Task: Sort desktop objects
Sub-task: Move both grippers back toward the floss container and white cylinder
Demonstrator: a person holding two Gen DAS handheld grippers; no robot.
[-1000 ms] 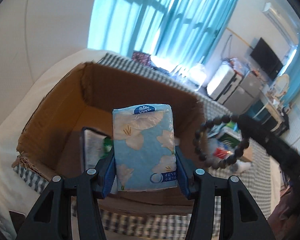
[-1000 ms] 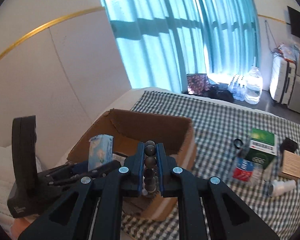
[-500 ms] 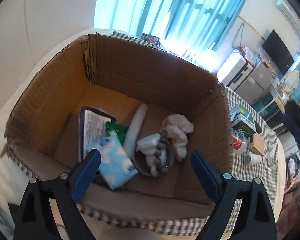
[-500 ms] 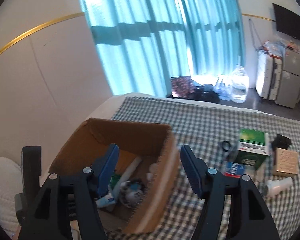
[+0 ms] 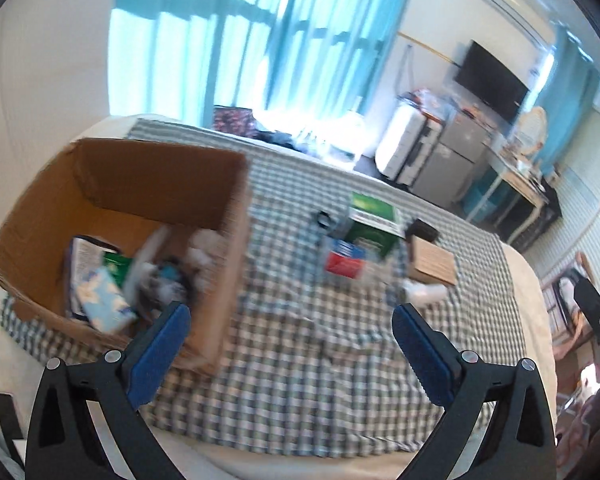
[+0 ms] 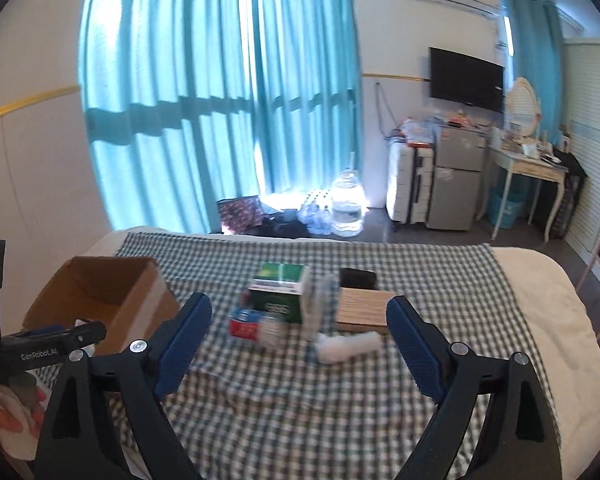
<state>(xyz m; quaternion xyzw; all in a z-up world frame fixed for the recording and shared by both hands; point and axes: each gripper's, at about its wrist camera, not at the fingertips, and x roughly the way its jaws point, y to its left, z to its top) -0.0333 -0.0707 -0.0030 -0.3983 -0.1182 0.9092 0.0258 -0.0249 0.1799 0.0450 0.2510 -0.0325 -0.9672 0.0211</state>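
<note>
One cardboard box (image 5: pixel 148 184) sits on one checked cloth (image 5: pixel 300 380). Outside the box lie one green carton (image 6: pixel 281 293), one flat brown packet (image 6: pixel 362 307), one small black case (image 6: pixel 357 278), one white roll (image 6: pixel 350 347) and one red-and-blue item (image 6: pixel 247 323), too blurred to name. Inside the box, one blue flowered tissue pack (image 5: pixel 107 306) shows, with perhaps four or five more things smeared together.

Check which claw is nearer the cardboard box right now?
Left. The left claw hangs just off the cardboard box, at its near corner. The right claw faces the loose items on the checked cloth, with the box off to its left.
</note>
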